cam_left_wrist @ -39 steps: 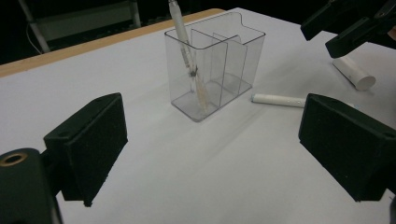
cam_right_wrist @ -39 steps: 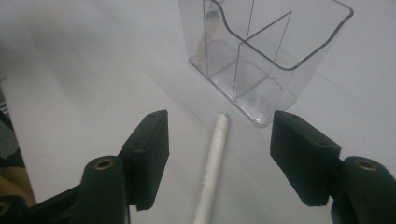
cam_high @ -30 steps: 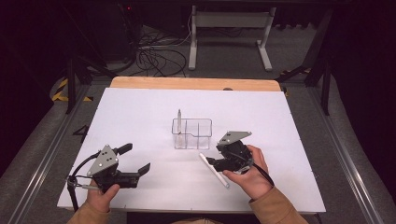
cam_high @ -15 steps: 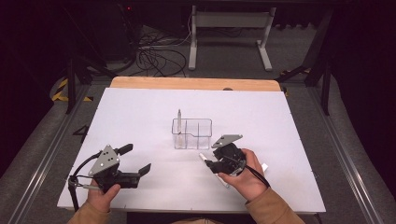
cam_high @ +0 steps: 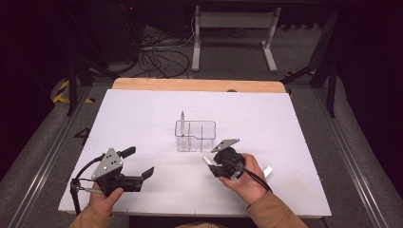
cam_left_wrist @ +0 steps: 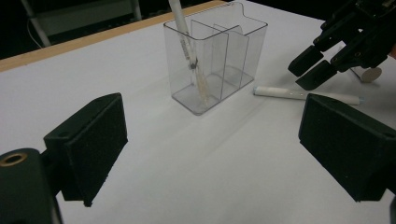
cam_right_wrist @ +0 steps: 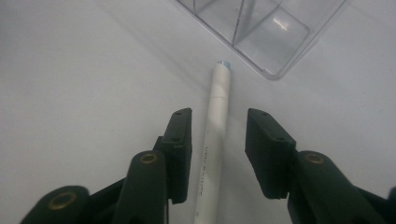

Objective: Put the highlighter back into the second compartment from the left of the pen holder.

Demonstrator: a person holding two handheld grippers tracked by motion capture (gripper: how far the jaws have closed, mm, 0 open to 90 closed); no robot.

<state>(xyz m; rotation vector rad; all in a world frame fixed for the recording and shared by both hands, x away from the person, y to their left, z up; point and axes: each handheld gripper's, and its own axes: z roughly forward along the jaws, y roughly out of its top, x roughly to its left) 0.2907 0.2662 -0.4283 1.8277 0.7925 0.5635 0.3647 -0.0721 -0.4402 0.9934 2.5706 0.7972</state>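
Grasp step. My right claw (cam_right_wrist: 217, 154) is down over the white pen (cam_right_wrist: 215, 140), which lies flat on the surface (cam_high: 142, 118) just in front of the clear organizer (cam_high: 195, 135), its tip pointing at the organizer's near corner and not quite touching it. The jaws straddle the pen barrel, one each side. They have just been closing, with the pen between them, but there's a gap on both sides, so the pads aren't pressing and nothing is held yet.

My left claw (cam_left_wrist: 219, 154) sits parked on the surface well to the left of the organizer, jaws wide apart and empty, aimed toward it.

Inside the organizer, one pen (cam_left_wrist: 187, 46) already stands tilted in the left compartment. The other compartments look free.

This looks like pens going into the organizer: one in, this one being picked.

Next:
- Finish the squeeze until both pads clamp the barrel, staying centred so it doesn't roll or skid sideways.
- Lift clear of the surface.
- Tip the pen upright over the organizer and lower it into a compartment.

Risks: the round barrel on a slick surface could squirt out under an uneven pinch. The organizer is light and could get nudged on the way in.
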